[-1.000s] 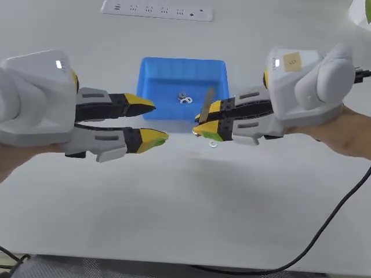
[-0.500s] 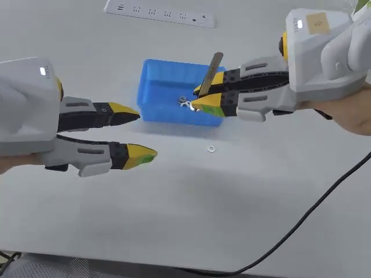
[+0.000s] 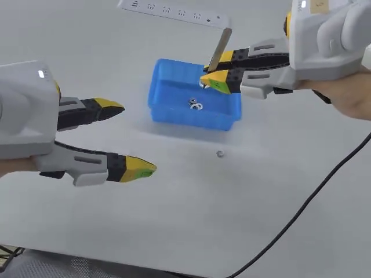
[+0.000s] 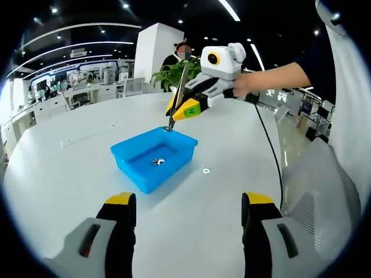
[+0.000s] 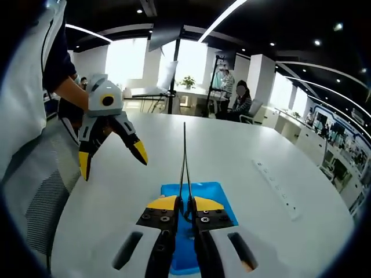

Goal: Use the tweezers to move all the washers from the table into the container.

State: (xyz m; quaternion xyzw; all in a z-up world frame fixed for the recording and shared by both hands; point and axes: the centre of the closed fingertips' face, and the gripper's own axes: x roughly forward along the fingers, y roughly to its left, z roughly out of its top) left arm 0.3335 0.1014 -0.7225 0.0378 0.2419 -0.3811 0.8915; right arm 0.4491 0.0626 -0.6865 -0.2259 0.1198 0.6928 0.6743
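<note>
A blue container stands mid-table with a few washers in it. One washer lies on the table just in front of its right corner. My right gripper is shut on the tweezers, whose tips hang over the container's far right part; I cannot tell whether they hold a washer. In the right gripper view the tweezers run forward from the shut jaws over the container. My left gripper hovers open left of the container, holding nothing. The left gripper view shows the container and the loose washer.
A white power strip lies beyond the container. A black cable trails from the right gripper across the table's right side to its front edge. Bare grey tabletop lies in front of the container.
My right gripper has carried the tweezers from low near the loose washer up and back over the container. The left gripper has drawn slightly left and stayed open.
</note>
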